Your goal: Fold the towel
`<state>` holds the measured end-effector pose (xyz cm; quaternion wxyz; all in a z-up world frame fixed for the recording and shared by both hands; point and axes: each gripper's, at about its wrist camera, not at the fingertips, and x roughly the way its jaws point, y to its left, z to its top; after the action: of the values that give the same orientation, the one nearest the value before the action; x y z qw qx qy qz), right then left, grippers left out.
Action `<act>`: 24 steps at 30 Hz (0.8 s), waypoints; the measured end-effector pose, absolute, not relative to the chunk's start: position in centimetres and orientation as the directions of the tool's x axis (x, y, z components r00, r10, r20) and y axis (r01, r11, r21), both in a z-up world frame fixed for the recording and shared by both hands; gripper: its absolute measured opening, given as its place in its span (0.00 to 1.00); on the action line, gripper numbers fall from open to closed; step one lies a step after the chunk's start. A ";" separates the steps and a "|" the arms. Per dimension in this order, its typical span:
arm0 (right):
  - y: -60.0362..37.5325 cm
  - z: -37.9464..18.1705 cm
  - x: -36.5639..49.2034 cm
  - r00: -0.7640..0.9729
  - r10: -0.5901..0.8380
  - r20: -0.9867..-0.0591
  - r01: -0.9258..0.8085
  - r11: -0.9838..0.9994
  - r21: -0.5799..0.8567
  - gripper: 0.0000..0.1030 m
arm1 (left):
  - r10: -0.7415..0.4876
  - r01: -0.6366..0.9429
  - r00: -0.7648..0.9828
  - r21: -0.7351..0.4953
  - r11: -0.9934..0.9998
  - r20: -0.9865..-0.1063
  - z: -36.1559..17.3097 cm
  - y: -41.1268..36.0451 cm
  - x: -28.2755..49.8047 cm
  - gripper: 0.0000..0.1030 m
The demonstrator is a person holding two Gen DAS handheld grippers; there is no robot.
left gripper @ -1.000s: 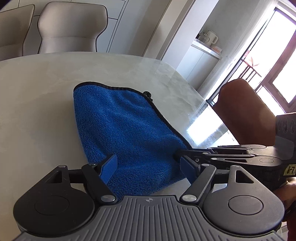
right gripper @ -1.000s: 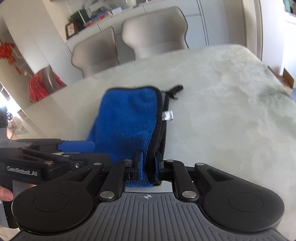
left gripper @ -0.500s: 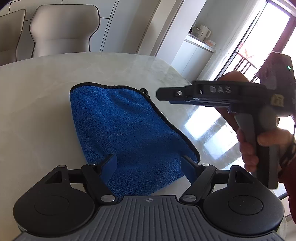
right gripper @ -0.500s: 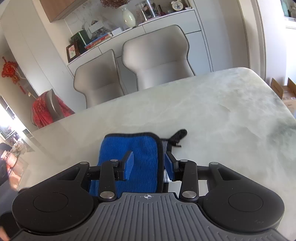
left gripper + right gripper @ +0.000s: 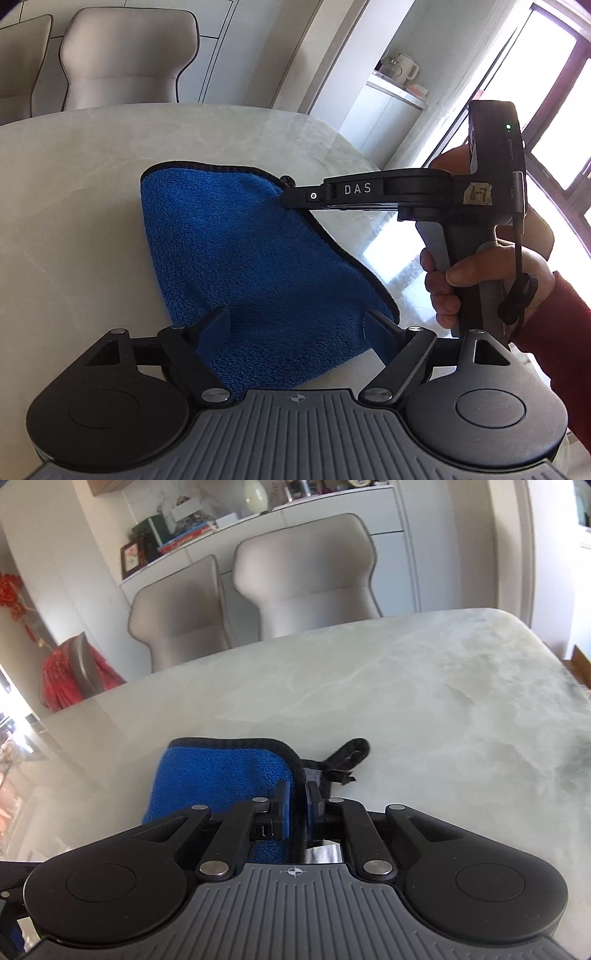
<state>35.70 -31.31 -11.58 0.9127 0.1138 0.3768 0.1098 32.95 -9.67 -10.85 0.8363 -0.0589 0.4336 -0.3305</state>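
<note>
A blue towel (image 5: 240, 258) with black trim lies folded on the pale marble table (image 5: 74, 177). My left gripper (image 5: 299, 325) is open and empty, its blue pads either side of the towel's near end, just above it. My right gripper (image 5: 296, 805) is shut on the towel's (image 5: 221, 771) far right edge, near the black hanging loop (image 5: 351, 753). In the left wrist view the right gripper (image 5: 291, 197) reaches in from the right, its tips at the towel's far corner.
Two beige chairs (image 5: 303, 576) stand at the table's far side. A red-draped chair (image 5: 74, 675) is at the left. A white cabinet with a kettle (image 5: 400, 70) and bright windows are at the right. The table edge (image 5: 362, 162) runs near the towel.
My right gripper let go of the towel's near corner, opened, moved to the far right edge and shut on it there. My left gripper stayed open over the near end.
</note>
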 end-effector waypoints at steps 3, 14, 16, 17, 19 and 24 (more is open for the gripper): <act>-31.0 -11.7 35.0 0.699 0.232 -0.677 -0.096 0.968 0.232 0.08 | -0.606 0.502 0.405 -0.387 0.773 -0.685 -10.9 -9.8 33.0 0.81; -30.4 -9.6 33.7 0.724 0.350 -0.594 -0.191 0.930 0.315 0.13 | -0.585 0.467 0.479 -0.374 0.801 -0.655 -8.8 -8.7 36.1 0.81; -30.1 -10.0 34.4 0.698 0.383 -0.605 -0.201 0.916 0.348 0.13 | -0.574 0.470 0.485 -0.358 0.807 -0.660 -8.9 -9.1 36.8 0.81; -29.9 -10.3 34.7 0.687 0.388 -0.614 -0.206 0.915 0.348 0.13 | -0.575 0.476 0.478 -0.355 0.805 -0.664 -9.1 -9.4 37.2 0.81; -29.7 -11.2 35.4 0.655 0.392 -0.646 -0.210 0.916 0.343 0.13 | -0.573 0.486 0.465 -0.346 0.802 -0.675 -9.5 -9.9 37.4 0.81; -30.5 -12.0 36.0 0.641 0.406 -0.651 -0.194 0.907 0.374 0.11 | -0.523 0.486 0.435 -0.297 0.822 -0.733 -11.0 -11.0 37.5 0.81</act>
<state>36.05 -30.50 -12.00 0.8955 0.1362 0.3891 0.1673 37.48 -10.96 -10.96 0.8467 -0.0208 0.4404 -0.2978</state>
